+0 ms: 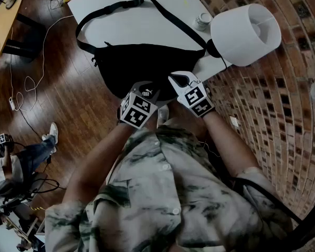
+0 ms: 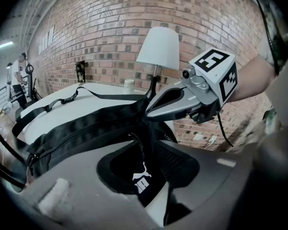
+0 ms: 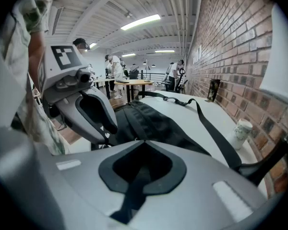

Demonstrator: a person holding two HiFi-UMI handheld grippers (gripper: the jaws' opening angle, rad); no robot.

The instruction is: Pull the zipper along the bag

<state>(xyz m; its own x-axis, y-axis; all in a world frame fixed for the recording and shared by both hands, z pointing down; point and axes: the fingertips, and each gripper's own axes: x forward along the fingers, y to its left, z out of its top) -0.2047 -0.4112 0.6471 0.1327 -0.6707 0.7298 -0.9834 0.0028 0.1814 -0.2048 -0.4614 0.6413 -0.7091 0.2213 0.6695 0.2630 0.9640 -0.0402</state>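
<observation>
One brand mark can be read: a white leaping cat with white block letters under it, the Puma logo (image 2: pixel 141 178). It is printed on a black tab (image 2: pixel 145 195) that is tied to the bag (image 2: pixel 86 128) by a thin cord. The tab is pinched between the fingers of the left gripper (image 1: pixel 147 90). The letters are partly cut off and cannot be spelled out in full.

Square black-and-white markers are borne on the cubes of the left gripper and the right gripper (image 1: pixel 178 80). These are coded patterns, and no word or number is given by them.

A faint print is seen on the cup (image 1: pixel 202 20) at the right edge of the worktop (image 1: pixel 147 25), too small to be read.
</observation>
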